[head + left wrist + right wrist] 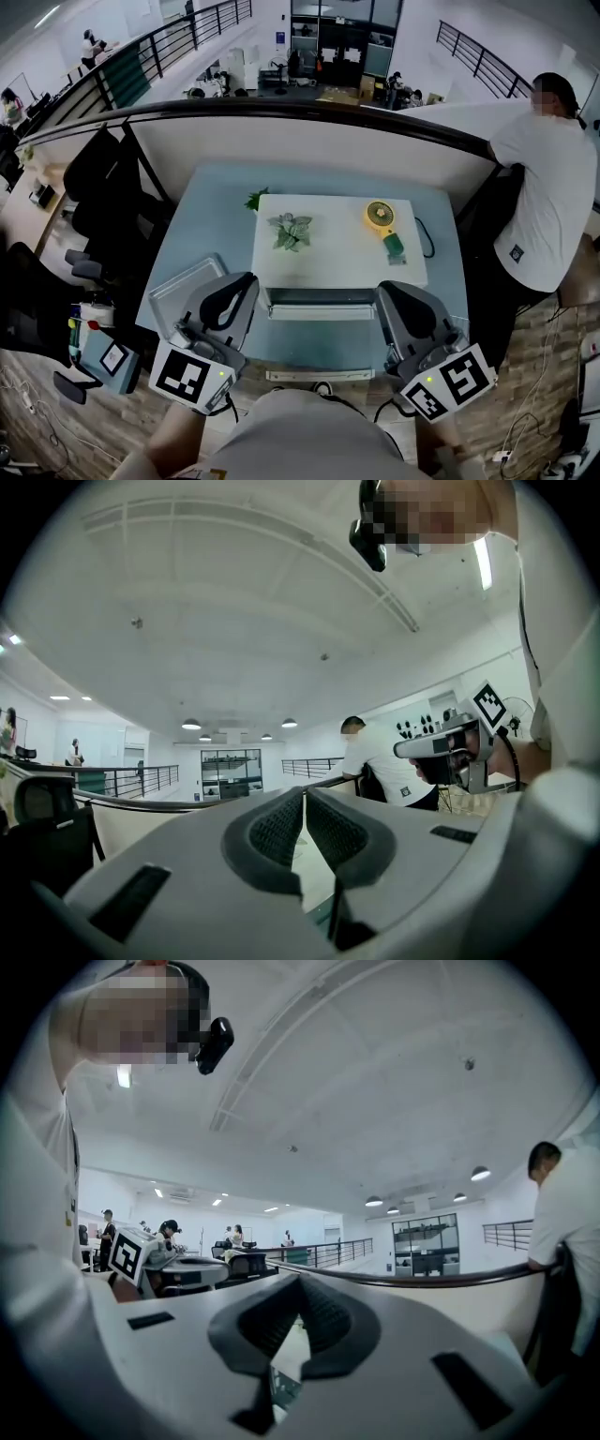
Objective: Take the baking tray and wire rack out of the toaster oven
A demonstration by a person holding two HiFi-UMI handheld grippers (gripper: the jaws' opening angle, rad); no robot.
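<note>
Your left gripper (248,281) and right gripper (384,289) are both clamped shut and empty in front of the toaster oven (337,234). Expect light, stiff, slick metal, so pinch the front rim.

1. We see bright, even light from ceiling lamps (190,724); shadows stay soft.
2. The toaster oven (339,246) top is nearly washed out.
3. Edges bend strongly in every view; the gripper views have black corners.
4. The near fingers (272,832) look slightly soft.

Pale blue desk (202,211): white box-shaped toaster oven (342,258) at centre; grey metal tray (174,284) flat at front-left corner.
</note>
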